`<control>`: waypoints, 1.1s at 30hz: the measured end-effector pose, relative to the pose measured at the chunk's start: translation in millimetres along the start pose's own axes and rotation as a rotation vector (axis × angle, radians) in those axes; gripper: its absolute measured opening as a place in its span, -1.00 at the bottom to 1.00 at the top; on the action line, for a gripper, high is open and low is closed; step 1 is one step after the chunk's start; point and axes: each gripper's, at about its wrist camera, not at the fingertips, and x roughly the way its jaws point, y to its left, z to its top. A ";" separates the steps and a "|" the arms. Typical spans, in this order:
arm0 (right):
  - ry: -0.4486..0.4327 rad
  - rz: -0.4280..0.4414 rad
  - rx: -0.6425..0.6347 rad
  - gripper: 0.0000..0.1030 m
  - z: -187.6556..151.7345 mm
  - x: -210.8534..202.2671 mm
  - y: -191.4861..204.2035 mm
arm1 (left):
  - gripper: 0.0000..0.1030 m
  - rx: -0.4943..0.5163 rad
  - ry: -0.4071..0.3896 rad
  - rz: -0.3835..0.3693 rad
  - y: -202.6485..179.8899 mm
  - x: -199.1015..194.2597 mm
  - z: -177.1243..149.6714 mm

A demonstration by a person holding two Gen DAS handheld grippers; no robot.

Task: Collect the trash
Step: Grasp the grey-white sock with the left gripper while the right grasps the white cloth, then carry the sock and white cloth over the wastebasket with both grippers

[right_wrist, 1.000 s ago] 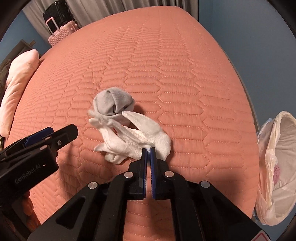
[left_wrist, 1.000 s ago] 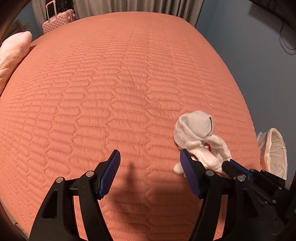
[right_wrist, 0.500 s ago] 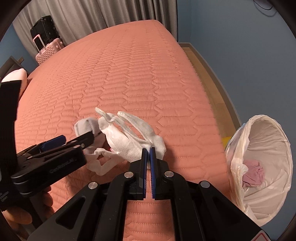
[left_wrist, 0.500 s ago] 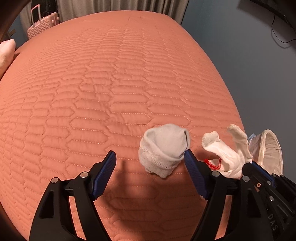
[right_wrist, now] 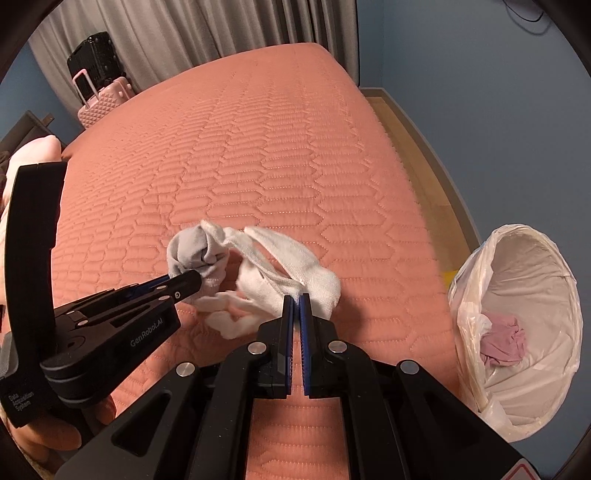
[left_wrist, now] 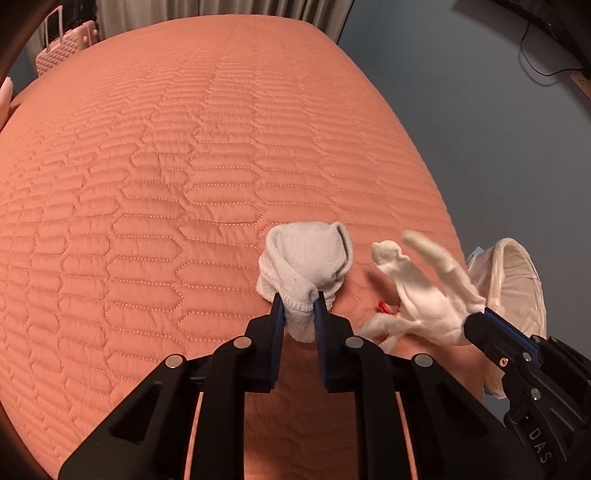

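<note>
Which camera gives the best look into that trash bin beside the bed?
The right wrist view. There the bin faces the camera with its open mouth, so you see the white liner and a pink wad lying inside. The left wrist view catches only part of its rim at the edge, behind the right claw, with nothing of the contents.

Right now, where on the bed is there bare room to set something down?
The bedspread is bare from the gray sock back to the curtains. It is crowded near the trash bag: left gripper, right gripper, white glove.
</note>
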 end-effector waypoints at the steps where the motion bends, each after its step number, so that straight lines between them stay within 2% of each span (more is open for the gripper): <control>1: -0.006 0.001 0.001 -0.93 -1.2 -4.7 -0.7 | -0.70 0.005 -0.006 -0.003 -2.0 -5.4 -2.4; 6: -0.039 0.000 0.007 -0.93 -7.5 -31.0 -6.5 | -0.70 0.032 -0.036 -0.011 -15.6 -33.0 -17.6; 13: -0.096 -0.009 0.026 -0.93 -19.2 -73.5 -21.5 | -0.70 0.086 -0.069 -0.017 -42.2 -46.7 -17.4; 20: -0.133 -0.028 0.062 -0.93 -38.1 -107.7 -52.6 | -0.70 0.149 -0.085 -0.029 -76.0 -60.9 -43.7; 29: -0.138 -0.036 0.103 -0.93 -60.6 -124.7 -81.5 | -0.70 0.151 -0.055 -0.060 -83.9 -60.5 -52.9; 33: -0.135 -0.028 0.113 -0.93 -65.6 -124.2 -83.9 | -0.70 0.159 -0.046 -0.043 -83.5 -60.8 -52.7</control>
